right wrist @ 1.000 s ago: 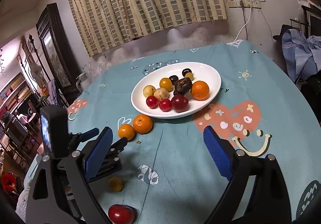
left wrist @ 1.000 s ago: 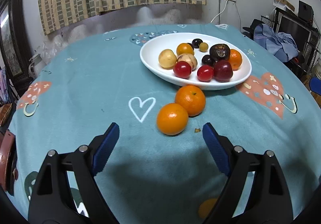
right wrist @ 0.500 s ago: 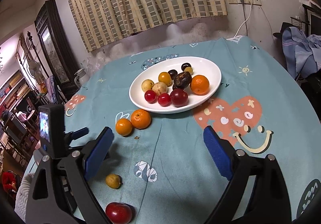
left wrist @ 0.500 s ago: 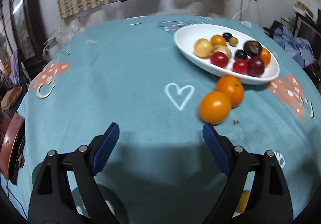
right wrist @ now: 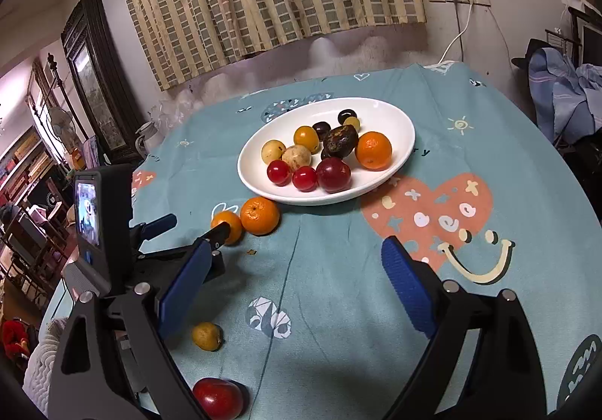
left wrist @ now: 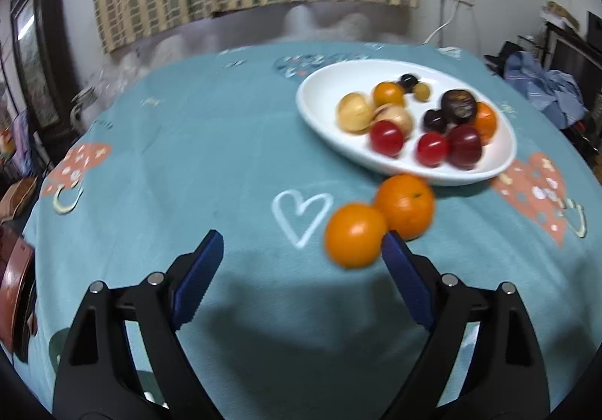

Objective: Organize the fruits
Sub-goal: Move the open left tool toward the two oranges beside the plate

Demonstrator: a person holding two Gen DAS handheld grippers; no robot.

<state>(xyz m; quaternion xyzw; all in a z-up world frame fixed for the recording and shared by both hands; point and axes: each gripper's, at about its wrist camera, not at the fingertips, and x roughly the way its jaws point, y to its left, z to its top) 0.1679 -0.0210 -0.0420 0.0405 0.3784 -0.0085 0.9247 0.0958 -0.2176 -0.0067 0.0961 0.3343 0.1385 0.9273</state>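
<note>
Gaping wide with nothing between its blue pads, the left gripper hovers low over the teal tablecloth, its right finger just beside the nearer orange, which touches a second orange lying against the white oval plate. Spread equally wide and empty, the right gripper hangs above the cloth. Close to its left finger lie a small yellow fruit and a red fruit. More fruit sits on the plate.
</note>
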